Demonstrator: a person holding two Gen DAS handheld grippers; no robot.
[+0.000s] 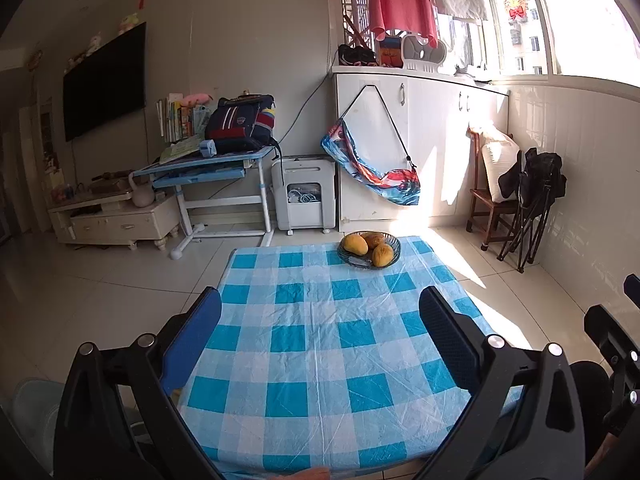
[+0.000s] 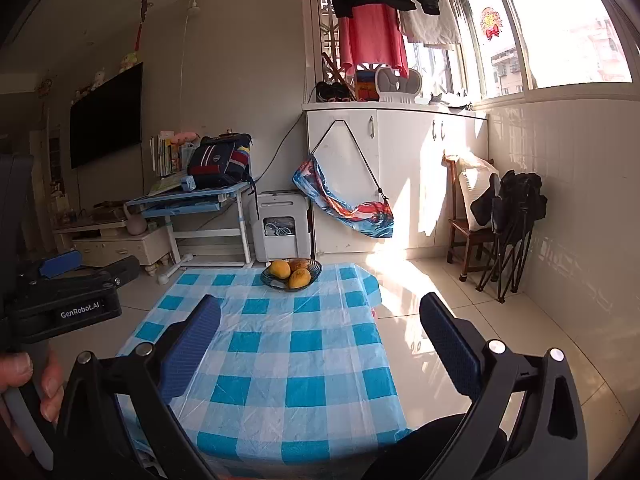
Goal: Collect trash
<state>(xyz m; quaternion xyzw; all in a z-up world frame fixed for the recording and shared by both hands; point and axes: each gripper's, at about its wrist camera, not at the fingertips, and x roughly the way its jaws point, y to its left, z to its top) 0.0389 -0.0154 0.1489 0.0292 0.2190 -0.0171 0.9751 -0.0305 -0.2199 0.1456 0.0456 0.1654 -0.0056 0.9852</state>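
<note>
Both tongs are held wide apart with nothing gripped: the left gripper (image 1: 320,304) above the checked blue-and-white tablecloth (image 1: 320,360), the right gripper (image 2: 320,312) over its right edge. No trash can be made out; a bowl of mangoes (image 1: 369,249) sits at the far end.

A: Far end of the counter (image 1: 320,344), on its blue-checked cloth: a dark bowl (image 1: 368,249) holding what appear to be mangoes (image 1: 354,244).

B: Behind it, on the floor: a white cabinet (image 1: 404,136) with a colourful bag (image 1: 372,168) hanging; left, a blue desk (image 1: 200,166) bearing a backpack (image 1: 240,124).
</note>
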